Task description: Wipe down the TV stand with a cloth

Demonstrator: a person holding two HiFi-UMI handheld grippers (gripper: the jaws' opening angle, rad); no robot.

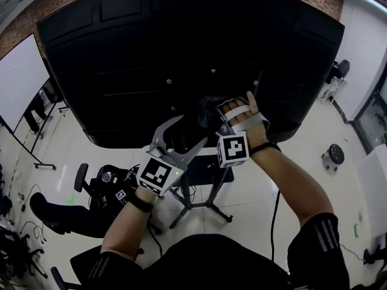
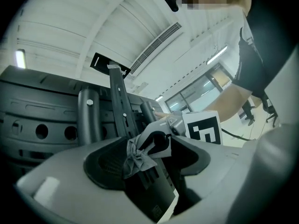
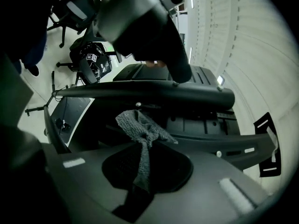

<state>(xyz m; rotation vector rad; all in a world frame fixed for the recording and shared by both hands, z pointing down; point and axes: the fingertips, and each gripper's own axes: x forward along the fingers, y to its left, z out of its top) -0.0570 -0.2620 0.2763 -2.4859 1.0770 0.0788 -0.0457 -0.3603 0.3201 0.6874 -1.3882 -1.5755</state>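
Observation:
The back of a big black TV on its wheeled stand fills the head view. My right gripper is shut on a grey cloth, whose bunched end sticks out past the jaws against the black bars behind the screen. The same cloth shows in the left gripper view, held by the right gripper's pale fingers. My left gripper stands open just left of it, jaws spread in a V, with a black stand plate between them.
A horizontal black bar of the mount crosses above the cloth. Office chairs stand on the pale floor at the left. A whiteboard is at the far left and a stool at the right.

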